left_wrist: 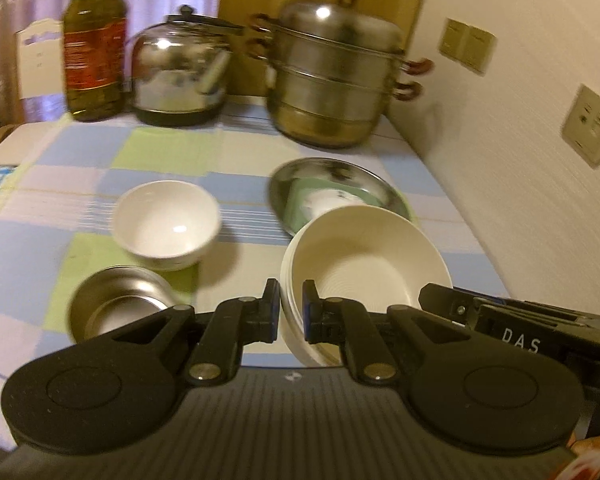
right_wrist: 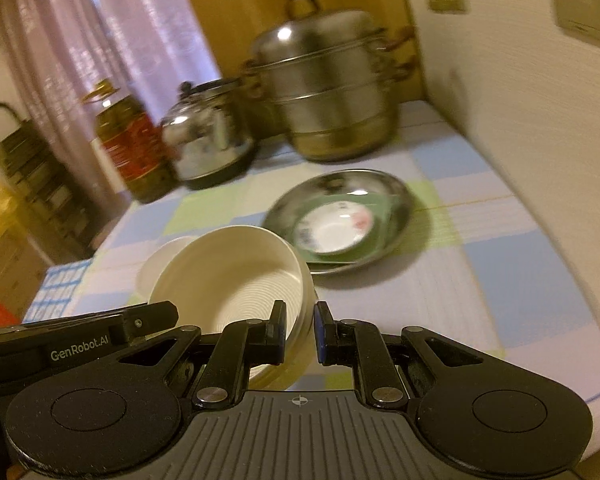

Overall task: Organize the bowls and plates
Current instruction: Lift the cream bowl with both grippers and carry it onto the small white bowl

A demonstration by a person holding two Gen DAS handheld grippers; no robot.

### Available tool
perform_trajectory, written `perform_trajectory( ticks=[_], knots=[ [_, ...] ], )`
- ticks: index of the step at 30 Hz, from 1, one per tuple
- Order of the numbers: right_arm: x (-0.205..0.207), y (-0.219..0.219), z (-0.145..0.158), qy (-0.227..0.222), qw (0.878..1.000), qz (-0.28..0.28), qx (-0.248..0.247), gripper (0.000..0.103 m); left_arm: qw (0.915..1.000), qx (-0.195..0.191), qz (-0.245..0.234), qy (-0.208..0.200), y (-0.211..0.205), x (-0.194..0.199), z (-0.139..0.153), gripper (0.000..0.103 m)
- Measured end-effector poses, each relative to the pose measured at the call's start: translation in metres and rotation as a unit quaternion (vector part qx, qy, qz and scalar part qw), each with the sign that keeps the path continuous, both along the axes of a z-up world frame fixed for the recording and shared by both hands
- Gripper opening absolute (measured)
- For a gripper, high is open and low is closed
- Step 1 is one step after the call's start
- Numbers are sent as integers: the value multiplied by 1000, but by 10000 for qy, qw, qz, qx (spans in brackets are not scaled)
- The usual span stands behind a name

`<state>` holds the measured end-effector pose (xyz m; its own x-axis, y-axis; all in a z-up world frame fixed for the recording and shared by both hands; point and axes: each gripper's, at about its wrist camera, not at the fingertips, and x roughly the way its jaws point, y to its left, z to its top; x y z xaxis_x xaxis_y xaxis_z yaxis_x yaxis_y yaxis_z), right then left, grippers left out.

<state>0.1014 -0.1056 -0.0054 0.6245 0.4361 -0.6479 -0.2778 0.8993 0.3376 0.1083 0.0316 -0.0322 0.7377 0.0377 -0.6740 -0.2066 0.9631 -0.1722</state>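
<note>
Both hand-held grippers clamped on one ribbed cream bowl (left_wrist: pixel 364 256), lifted clear of the tabletop (left_wrist: pixel 100 200) and tilted. Left hand-held gripper (left_wrist: pixel 291 312) pinching the bowl's left rim, jaws nearly together on the wall; right hand-held gripper (right_wrist: pixel 300 332) doing likewise on the opposite rim, with the bowl (right_wrist: pixel 236 276) leaning leftward in that view. Looks like more than one cream bowl nested there, edges stacked at the rim, though blur makes the count uncertain. Beyond it, a steel plate (left_wrist: pixel 340 176) flat on the checked cloth, carrying a green dish (right_wrist: pixel 380 206) and a small white saucer (right_wrist: pixel 332 228) nested inside. Off to the left, a white bowl (left_wrist: pixel 166 226) upright on the cloth, and just in front of it a steel bowl (left_wrist: pixel 120 308), the two close or touching. At the back, an oil bottle (left_wrist: pixel 94 44), a kettle (left_wrist: pixel 180 72) and a tiered steamer pot (left_wrist: pixel 332 76) in a row by the wall.
</note>
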Motion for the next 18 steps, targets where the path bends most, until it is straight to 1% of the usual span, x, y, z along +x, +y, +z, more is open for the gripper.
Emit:
perform_trajectory(
  ticks=[7,12,18],
  knots=[
    [10,48,3,-18,9993,370,36,15,9994,28,333,-14,45,-11,6,10],
    [25,83,3,18,9988,481,30,15,9991,23,421,-8,82,-4,9,10],
    [50,118,2,138,9990,416,71,15,9993,9,379,-6,119,14,11,10]
  ],
)
